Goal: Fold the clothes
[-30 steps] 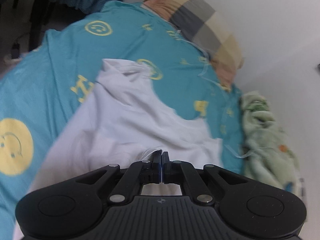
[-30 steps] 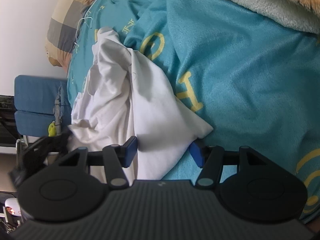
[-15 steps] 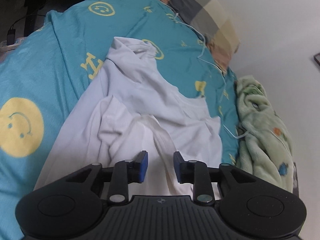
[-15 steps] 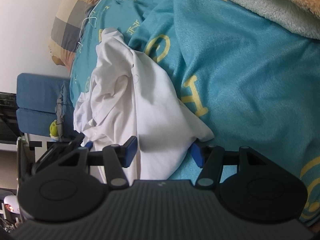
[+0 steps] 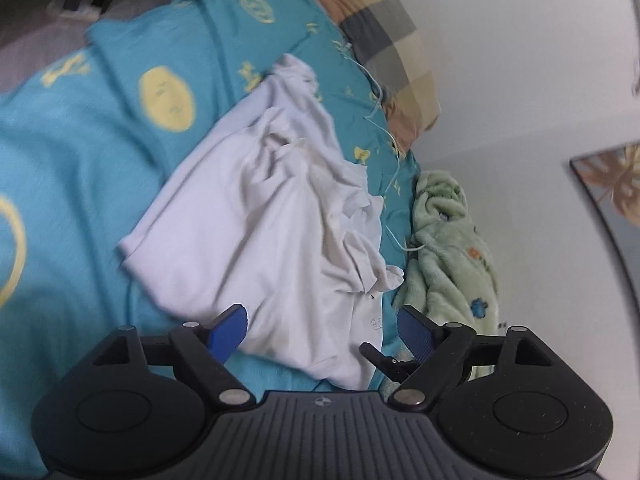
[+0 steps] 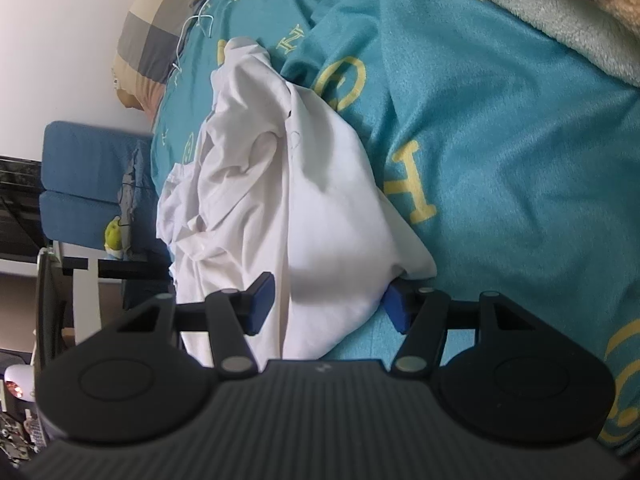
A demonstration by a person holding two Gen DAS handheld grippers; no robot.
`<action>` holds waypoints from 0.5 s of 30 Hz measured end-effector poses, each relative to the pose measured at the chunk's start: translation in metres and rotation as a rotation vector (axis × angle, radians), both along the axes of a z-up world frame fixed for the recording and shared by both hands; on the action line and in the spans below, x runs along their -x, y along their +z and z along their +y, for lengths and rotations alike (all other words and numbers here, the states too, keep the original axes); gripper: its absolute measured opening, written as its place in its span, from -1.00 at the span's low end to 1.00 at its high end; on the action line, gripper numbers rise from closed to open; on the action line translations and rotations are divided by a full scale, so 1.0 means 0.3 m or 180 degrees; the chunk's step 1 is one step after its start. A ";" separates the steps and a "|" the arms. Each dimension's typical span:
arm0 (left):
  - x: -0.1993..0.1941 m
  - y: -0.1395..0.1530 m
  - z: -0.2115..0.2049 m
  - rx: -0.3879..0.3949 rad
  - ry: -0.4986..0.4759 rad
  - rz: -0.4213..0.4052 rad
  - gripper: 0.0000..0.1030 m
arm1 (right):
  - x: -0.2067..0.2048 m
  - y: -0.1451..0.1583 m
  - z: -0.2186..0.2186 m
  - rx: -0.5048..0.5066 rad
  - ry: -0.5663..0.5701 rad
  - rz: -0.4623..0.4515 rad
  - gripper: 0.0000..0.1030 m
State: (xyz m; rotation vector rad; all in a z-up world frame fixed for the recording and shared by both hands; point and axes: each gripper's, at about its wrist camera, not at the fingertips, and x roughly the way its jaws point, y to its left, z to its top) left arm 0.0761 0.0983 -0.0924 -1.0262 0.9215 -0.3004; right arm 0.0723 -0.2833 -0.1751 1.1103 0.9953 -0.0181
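A white garment (image 5: 272,216) lies crumpled on the teal bedspread (image 5: 80,168), partly folded over itself. My left gripper (image 5: 322,326) is open wide, with its blue pads on either side of the garment's near edge and nothing held. In the right wrist view the same garment (image 6: 304,200) runs away from me. My right gripper (image 6: 328,300) is open, its jaws either side of the garment's near corner. The right pad (image 6: 396,306) is partly tucked under the cloth. The tip of the right gripper (image 5: 380,358) shows in the left wrist view.
A plaid pillow (image 5: 392,44) lies at the head of the bed by the white wall. A green fleece blanket (image 5: 448,240) is bunched along the wall. A thin white cord (image 5: 384,128) trails across the bedspread. A blue chair (image 6: 88,184) stands beside the bed.
My left gripper has let go of the garment, opened wide and swung its view. The released cloth has dropped into a crumpled heap. My right gripper stays open at the corner.
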 end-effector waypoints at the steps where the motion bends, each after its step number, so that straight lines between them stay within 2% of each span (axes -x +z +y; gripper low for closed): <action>1: 0.010 -0.016 0.011 0.0019 0.0048 0.0067 0.63 | 0.004 0.000 0.000 -0.0035 0.0007 0.0001 0.17; 6: 0.013 -0.077 0.045 0.0190 0.0206 0.0315 0.65 | 0.030 -0.003 0.011 -0.0234 0.0068 0.0050 0.17; 9: 0.002 -0.118 0.048 0.0414 0.0189 0.0431 0.65 | 0.030 -0.003 0.028 -0.0341 0.0129 0.0037 0.17; 13: -0.005 -0.148 0.034 0.0562 0.0148 0.0521 0.65 | 0.011 0.001 0.053 -0.0326 0.0217 0.0008 0.15; 14: -0.010 -0.156 0.030 0.0599 0.0140 0.0534 0.65 | 0.008 0.005 0.055 -0.0297 0.0218 -0.0011 -0.01; 15: -0.014 -0.165 0.026 0.0637 0.0133 0.0548 0.65 | 0.006 0.010 0.055 -0.0276 0.0222 -0.0035 -0.33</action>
